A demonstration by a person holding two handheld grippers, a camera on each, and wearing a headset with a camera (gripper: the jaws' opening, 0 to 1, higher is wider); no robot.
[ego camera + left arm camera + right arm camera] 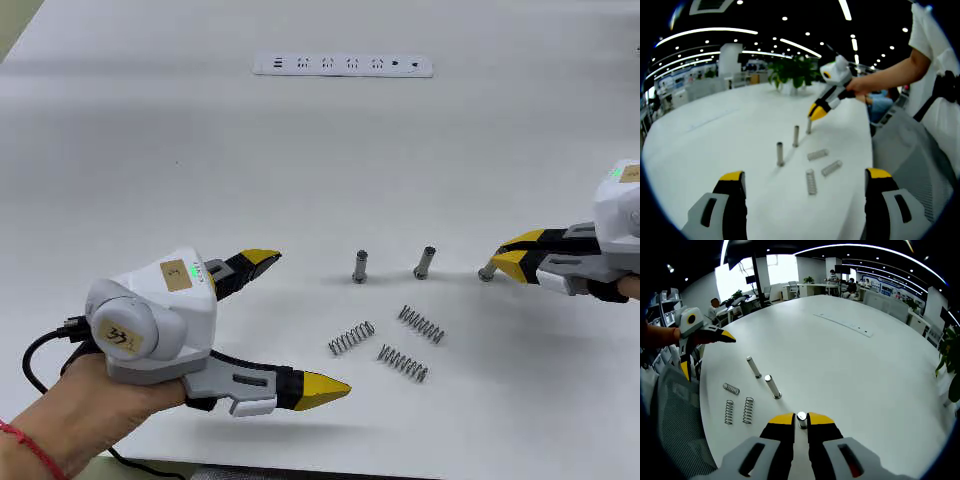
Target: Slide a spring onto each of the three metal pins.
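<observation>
Left tool lower left, jaws wide apart, empty. Three springs lie loose on bench at centre, two pins upright just behind. Right tool mid-right, pinched on third pin. Power strip top centre.

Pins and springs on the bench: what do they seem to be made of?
Pins: probably steel or a similar metal. They are smooth silvery-grey cylinders with bright glints on their flat tops. Springs: likely bare steel wire, in thin grey open coils with a dull shine. The exact alloy cannot be told from the look.
</observation>
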